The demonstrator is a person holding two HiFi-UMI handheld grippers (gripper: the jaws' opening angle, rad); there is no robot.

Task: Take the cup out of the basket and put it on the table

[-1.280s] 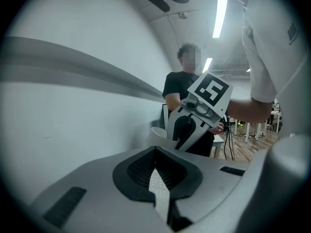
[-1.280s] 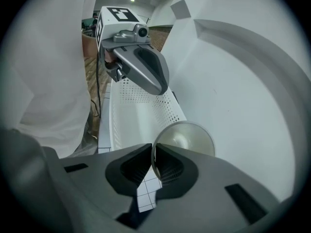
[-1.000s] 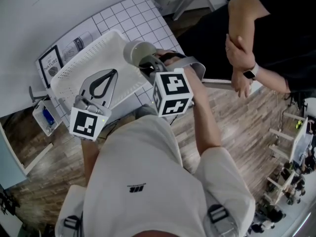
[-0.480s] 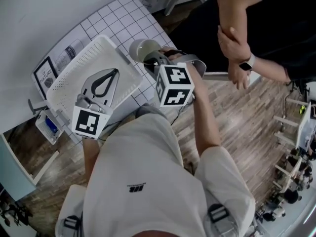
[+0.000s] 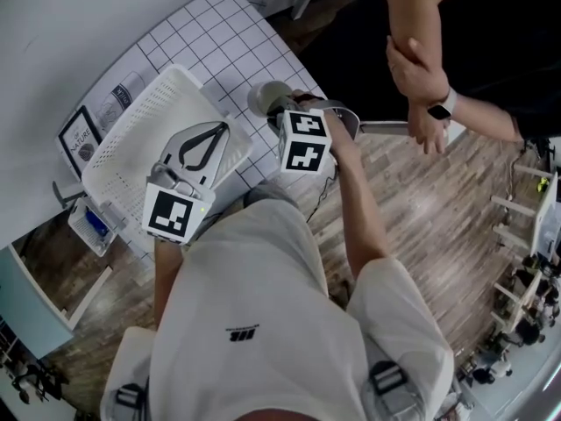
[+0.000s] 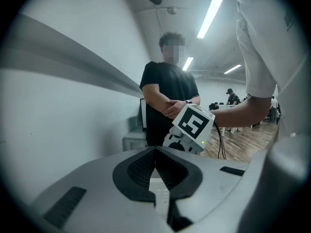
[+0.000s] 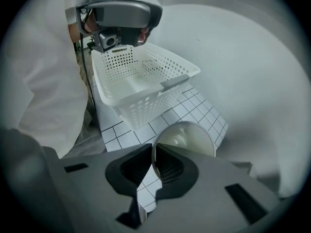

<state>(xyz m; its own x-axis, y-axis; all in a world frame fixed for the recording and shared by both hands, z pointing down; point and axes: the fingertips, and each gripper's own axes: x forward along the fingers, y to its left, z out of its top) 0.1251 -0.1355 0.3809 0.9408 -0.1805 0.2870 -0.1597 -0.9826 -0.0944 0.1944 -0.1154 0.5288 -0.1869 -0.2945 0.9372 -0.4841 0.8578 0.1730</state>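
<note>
The right hand-held gripper (image 5: pixel 279 114) pinches the cup (image 5: pixel 266 96) by its rim — cup dead ahead, outside the basket (image 5: pixel 123 125), over the table (image 5: pixel 219 24) (left hand-held gripper (image 5: pixel 219 130), pressed together on nothing, hangs above the basket).

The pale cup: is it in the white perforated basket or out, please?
Out: the right gripper grips the pale cup by its rim over the gridded table, beside the basket.

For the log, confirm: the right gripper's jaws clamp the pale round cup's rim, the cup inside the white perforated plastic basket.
Not inside. The right gripper clamps the pale round cup by its rim, but the cup is outside the white perforated plastic basket, over the gridded table, per the right gripper view.
</note>
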